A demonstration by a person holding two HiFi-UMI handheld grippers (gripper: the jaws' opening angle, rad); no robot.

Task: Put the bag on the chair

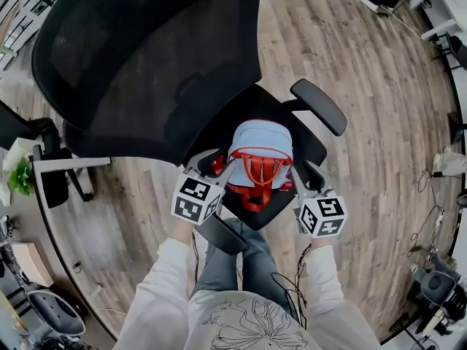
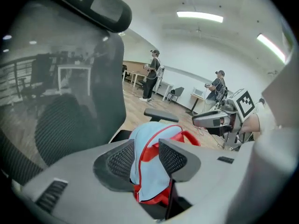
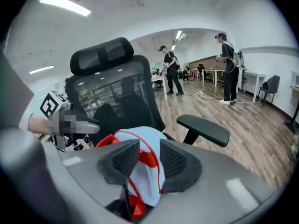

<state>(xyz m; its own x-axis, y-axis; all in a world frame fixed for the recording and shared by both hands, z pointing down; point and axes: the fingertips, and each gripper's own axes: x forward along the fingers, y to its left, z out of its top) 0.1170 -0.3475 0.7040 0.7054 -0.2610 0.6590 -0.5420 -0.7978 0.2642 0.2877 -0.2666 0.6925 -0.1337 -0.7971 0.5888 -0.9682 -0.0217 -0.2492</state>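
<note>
A light blue bag (image 1: 261,146) with red trim and red handles sits upright on the seat (image 1: 310,148) of a black mesh office chair (image 1: 146,57). My left gripper (image 1: 217,165) hovers at the bag's left side and my right gripper (image 1: 300,179) at its right side, both a little above the seat. Each stands open, with no pad pressing on the fabric. In the left gripper view the bag (image 2: 150,171) shows beyond the gap of the left gripper (image 2: 146,157). In the right gripper view the bag (image 3: 145,183) lies past the right gripper (image 3: 149,160).
The chair's armrest (image 1: 319,106) juts out right of the bag, the tall backrest behind it. Another dark chair (image 1: 51,177) and a plant (image 1: 20,177) stand at the left. Cables (image 1: 430,217) trail on the wood floor. People (image 3: 227,66) stand by desks far off.
</note>
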